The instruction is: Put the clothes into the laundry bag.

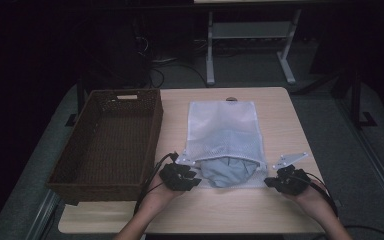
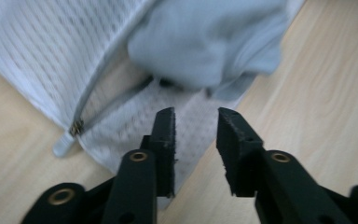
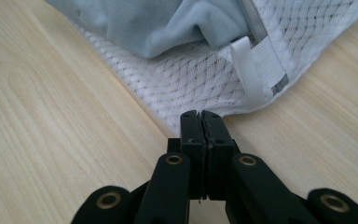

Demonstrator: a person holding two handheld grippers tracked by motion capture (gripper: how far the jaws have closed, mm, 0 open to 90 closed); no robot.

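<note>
A white mesh bag (image 1: 222, 125) lies flat on the wooden table (image 1: 280, 115) with its mouth toward me. A grey-blue cloth (image 1: 227, 171) bulges out of that mouth. My left gripper (image 1: 196, 179) is at the bag's near left corner. In the left gripper view it (image 2: 196, 116) stands open over the lower mesh layer (image 2: 37, 60), just short of the cloth (image 2: 205, 42), with its pads pressing nothing. My right gripper (image 1: 267, 182) is at the near right corner. In the right gripper view its jaws (image 3: 199, 114) are shut on the tip of the mesh corner (image 3: 191, 84).
A dark wicker basket (image 1: 105, 190) stands with nothing in it at the table's left. The bag's zipper pull (image 2: 77, 127) lies near my left jaws. A white fabric tab (image 3: 251, 70) sits on the right corner. Bare wood runs along the near edge.
</note>
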